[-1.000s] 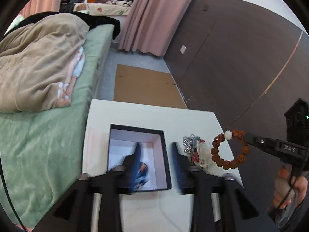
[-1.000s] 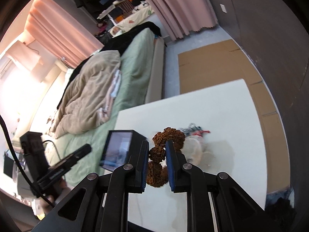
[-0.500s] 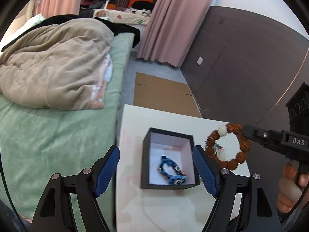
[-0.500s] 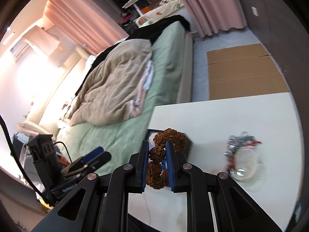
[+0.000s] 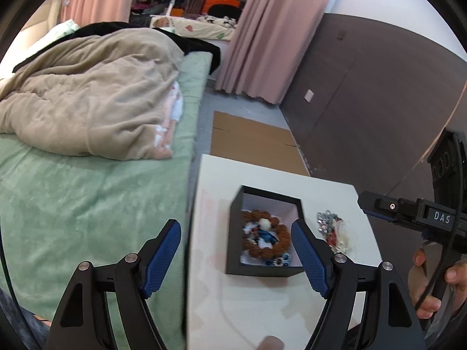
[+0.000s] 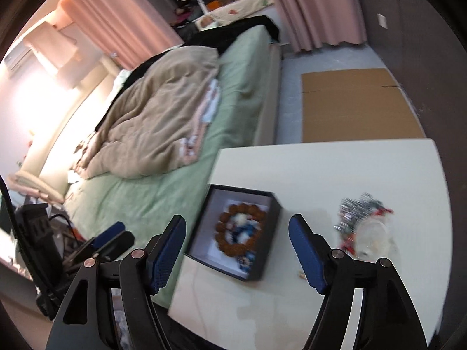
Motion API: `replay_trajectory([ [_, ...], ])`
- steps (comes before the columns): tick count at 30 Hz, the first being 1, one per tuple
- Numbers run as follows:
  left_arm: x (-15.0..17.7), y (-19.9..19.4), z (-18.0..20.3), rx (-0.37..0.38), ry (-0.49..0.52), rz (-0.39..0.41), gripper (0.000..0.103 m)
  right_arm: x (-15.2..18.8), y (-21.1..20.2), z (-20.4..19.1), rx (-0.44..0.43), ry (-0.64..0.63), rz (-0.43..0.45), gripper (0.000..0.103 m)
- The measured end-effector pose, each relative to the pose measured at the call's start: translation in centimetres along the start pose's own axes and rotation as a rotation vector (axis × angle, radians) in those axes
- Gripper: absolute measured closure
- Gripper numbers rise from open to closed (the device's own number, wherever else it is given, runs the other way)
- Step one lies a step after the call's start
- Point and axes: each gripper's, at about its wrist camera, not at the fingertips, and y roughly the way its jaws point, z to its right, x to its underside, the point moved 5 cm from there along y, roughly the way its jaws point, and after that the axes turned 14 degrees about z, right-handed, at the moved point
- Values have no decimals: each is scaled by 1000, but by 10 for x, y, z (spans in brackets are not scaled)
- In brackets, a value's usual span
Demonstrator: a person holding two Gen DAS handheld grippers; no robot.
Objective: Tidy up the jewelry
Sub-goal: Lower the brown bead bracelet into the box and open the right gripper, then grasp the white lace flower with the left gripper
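Note:
A black jewelry box with a white lining stands on the white table. Inside lie a brown bead bracelet with one white bead and a blue bracelet. A small heap of silver, red and white jewelry lies on the table to the right of the box. My left gripper is open and empty, held above the box. My right gripper is open and empty, above the box's near right side; it also shows in the left wrist view.
A bed with a green sheet and a beige blanket runs along the table's left edge. Flat cardboard lies on the floor beyond the table. A dark wall stands on the right.
My right gripper has opened and let go of the brown bead bracelet, which now lies in the box over the blue one. My left gripper stays open.

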Motion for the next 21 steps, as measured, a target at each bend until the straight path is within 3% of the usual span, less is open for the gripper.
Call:
replay_trajectory([
  [6, 5, 8, 27, 37, 35, -19, 25, 9, -32, 49, 108, 68, 47, 30],
  [16, 17, 26, 82, 126, 99, -68, 25, 24, -68, 100, 168, 158, 86, 30],
  [21, 24, 37, 112, 169, 136, -100, 25, 32, -78, 121, 164, 223, 92, 13],
])
